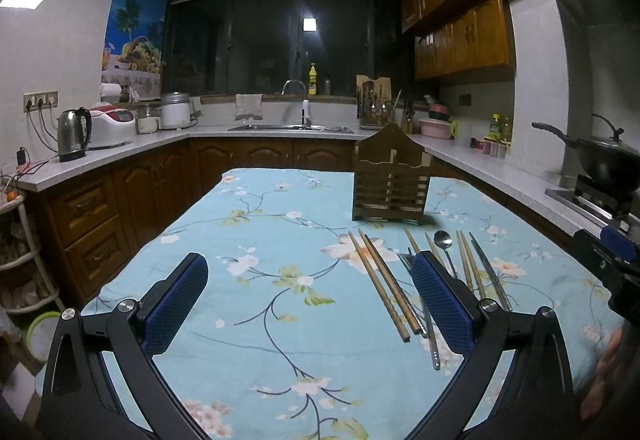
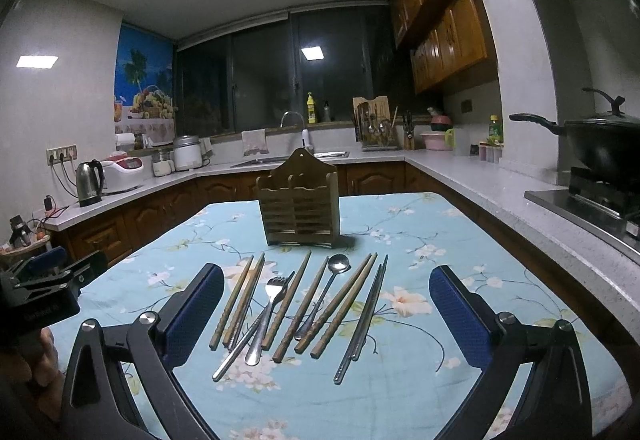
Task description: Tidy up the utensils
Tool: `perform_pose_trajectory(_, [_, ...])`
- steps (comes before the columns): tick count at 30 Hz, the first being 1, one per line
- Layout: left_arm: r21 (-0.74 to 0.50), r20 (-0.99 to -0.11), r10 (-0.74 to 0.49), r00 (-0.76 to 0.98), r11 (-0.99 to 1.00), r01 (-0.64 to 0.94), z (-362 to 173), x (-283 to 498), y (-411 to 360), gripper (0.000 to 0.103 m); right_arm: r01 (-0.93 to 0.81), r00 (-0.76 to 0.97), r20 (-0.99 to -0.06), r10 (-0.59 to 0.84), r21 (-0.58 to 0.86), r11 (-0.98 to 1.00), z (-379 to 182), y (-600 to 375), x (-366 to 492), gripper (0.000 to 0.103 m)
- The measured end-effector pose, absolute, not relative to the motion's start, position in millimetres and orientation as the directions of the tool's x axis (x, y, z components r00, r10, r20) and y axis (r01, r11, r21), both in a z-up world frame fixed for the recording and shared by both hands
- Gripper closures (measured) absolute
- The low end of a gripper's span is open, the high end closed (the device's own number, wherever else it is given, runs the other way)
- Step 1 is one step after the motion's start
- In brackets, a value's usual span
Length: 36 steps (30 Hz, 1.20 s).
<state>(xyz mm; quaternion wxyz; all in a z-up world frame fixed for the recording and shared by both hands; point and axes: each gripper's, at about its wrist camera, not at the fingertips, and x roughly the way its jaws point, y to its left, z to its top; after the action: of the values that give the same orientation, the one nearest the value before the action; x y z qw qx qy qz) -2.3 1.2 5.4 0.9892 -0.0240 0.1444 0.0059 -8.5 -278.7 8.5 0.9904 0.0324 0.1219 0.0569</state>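
Note:
A row of utensils lies on the floral tablecloth (image 2: 400, 392): several wooden chopsticks (image 2: 352, 308), a metal fork (image 2: 269, 304), a metal spoon (image 2: 338, 264) and metal chopsticks (image 2: 364, 324). Behind them stands an empty slatted wooden utensil holder (image 2: 300, 208). My right gripper (image 2: 326, 280) hovers open above the row, its blue pads wide apart. My left gripper (image 1: 310, 268) is open to the left of the utensils, with wooden chopsticks (image 1: 380, 284) between its fingers and the spoon (image 1: 443, 240) beyond its right pad. The holder (image 1: 391, 184) stands ahead of it, to the right.
Counters wrap round the table: a kettle (image 1: 73, 134) and rice cooker (image 1: 112, 126) on the left, a sink (image 1: 292, 127) at the back, a black wok (image 2: 604, 148) on the stove at right. The right gripper's body (image 1: 616, 260) shows at the left wrist view's right edge.

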Motion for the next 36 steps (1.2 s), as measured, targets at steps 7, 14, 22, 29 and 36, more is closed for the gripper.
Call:
perform_pose_trajectory(7, [-0.068, -0.336, -0.006, 0.942, 0.998, -0.018, 2.3, 10.7, 2.9, 0.0, -0.104, 0.963, -0.24, 0.12, 0.078, 0.991, 7.4, -279.2, -8.1, 0.0])
perform_pose_trajectory(14, [-0.083, -0.444, -0.005, 0.896, 0.996, -0.035, 2.5, 40.5, 3.3, 0.0, -0.13, 0.938, -0.307, 0.159, 0.113, 0.985, 10.5, -281.0, 6.5, 0.0])
perform_pose_trajectory(22, [-0.137, -0.554, -0.081, 0.829, 0.991, 0.005, 2.1, 84.6, -0.3, 0.0, -0.118, 0.911, -0.383, 0.153, 0.113, 0.987, 15.4, -281.8, 33.6, 0.0])
perform_pose_trajectory(29, [-0.163, -0.625, -0.117, 0.772, 0.987, 0.018, -4.1, 127.0, -1.7, 0.0, -0.087, 0.869, -0.467, 0.164, 0.183, 0.979, 13.1, -297.9, 72.9, 0.0])
perform_pose_trajectory(36, [-0.204, -0.69, -0.168, 0.704, 0.978, 0.033, -8.3, 174.8, -2.7, 0.018, -0.062, 0.801, -0.563, 0.201, 0.256, 0.965, 6.3, -311.4, 126.8, 0.039])
